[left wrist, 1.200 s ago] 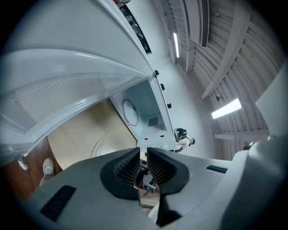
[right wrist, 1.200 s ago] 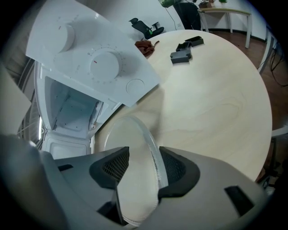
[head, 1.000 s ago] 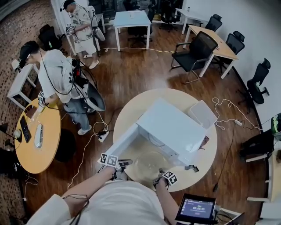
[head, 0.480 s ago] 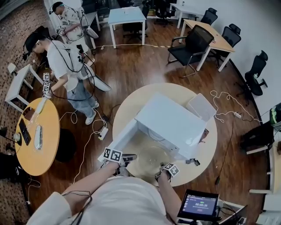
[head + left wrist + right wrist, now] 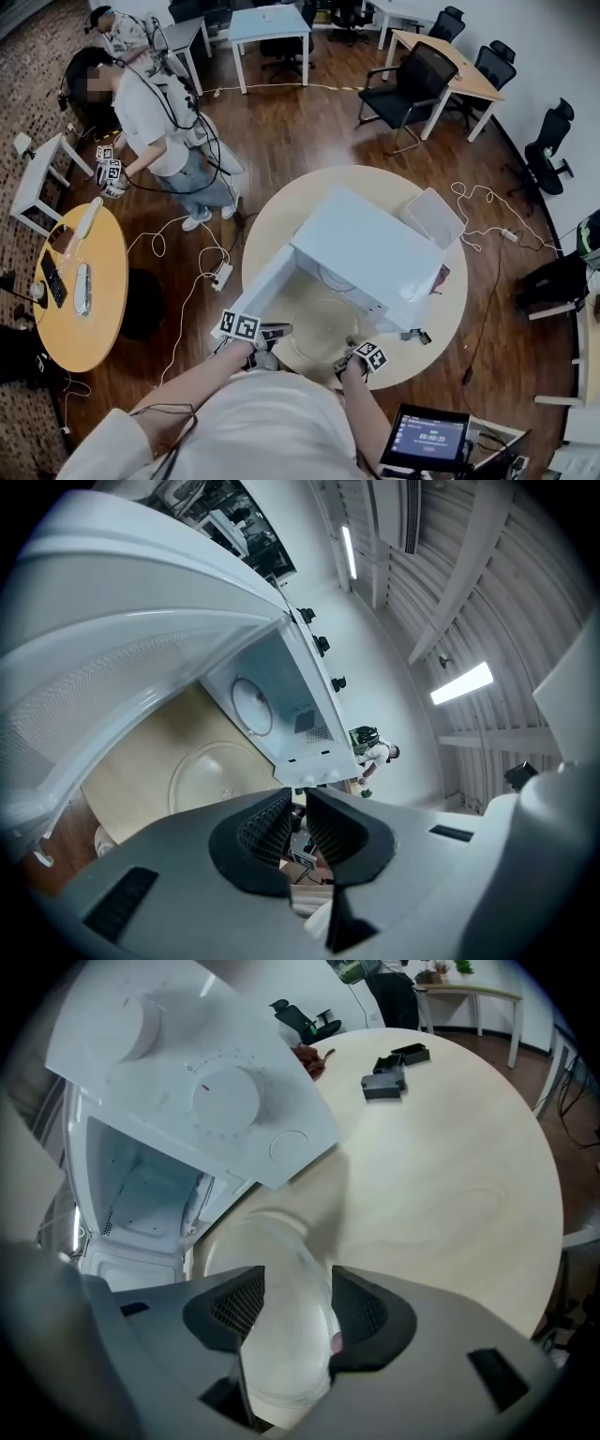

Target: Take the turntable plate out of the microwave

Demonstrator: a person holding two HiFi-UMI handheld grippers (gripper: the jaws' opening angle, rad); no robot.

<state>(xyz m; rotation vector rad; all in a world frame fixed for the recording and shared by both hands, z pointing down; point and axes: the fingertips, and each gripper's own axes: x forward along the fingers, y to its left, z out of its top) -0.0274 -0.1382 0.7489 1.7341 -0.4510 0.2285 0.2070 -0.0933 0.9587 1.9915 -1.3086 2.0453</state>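
The clear glass turntable plate [image 5: 319, 325] lies flat on the round wooden table [image 5: 281, 220], just in front of the white microwave [image 5: 361, 253], whose door [image 5: 262, 292] hangs open to the left. My right gripper [image 5: 345, 358] is at the plate's near right rim. In the right gripper view its jaws [image 5: 295, 1288] have just been opening and stand wide, with the plate's [image 5: 272, 1246] edge between them, not pinched. My left gripper [image 5: 270, 333] is by the door's lower corner; its jaws [image 5: 300, 810] are shut on nothing. The left gripper view shows the plate [image 5: 217, 775] beyond them.
A white lidded box [image 5: 431, 242] sits on the table behind the microwave, and small black parts [image 5: 415, 335] lie at its right. A tablet [image 5: 427, 439] stands near my right side. A person [image 5: 155, 112], an orange round table [image 5: 84, 291] and floor cables are at the left.
The plate and both grippers stay about where they were in front of the microwave. The person at the left has stepped away from the orange table.
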